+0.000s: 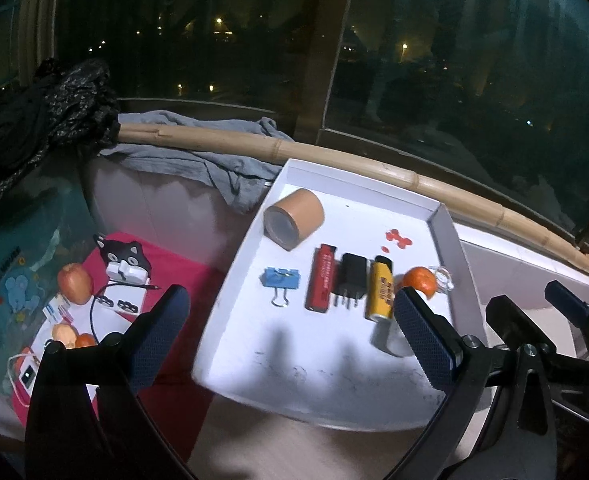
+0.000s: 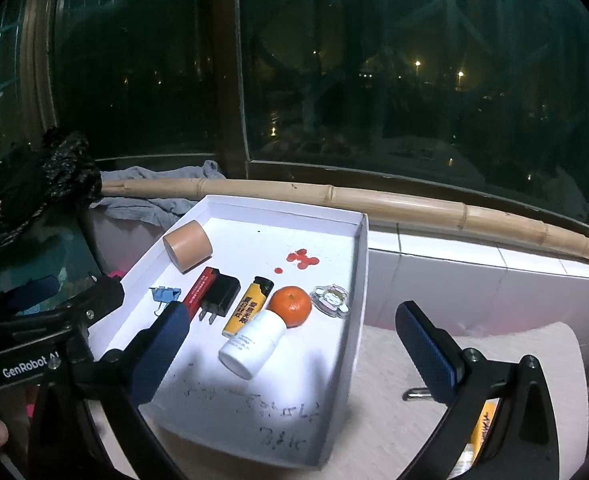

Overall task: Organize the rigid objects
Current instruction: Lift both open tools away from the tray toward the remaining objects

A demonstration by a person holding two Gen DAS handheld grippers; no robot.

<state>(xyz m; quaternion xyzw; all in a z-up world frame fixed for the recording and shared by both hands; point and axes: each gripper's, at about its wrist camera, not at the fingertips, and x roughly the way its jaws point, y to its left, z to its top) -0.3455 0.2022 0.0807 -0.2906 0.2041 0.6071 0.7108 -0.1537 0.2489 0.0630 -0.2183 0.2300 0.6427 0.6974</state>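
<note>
Both grippers are held above the near edge of the white tray (image 2: 358, 248), nothing between the fingers. Left gripper (image 1: 290, 336): jaws spread wide, empty. Right gripper (image 2: 294, 344): jaws likewise wide apart, empty.

In the tray a row is seen: blue binder clip (image 1: 280, 280), red lighter (image 1: 321, 278), black charger (image 1: 350, 276), yellow lighter (image 1: 380, 294), orange (image 2: 290, 306). A white bottle (image 2: 252, 342) is lying touching the orange. A tape roll (image 2: 187, 246) is lying toward the far left corner.
</note>
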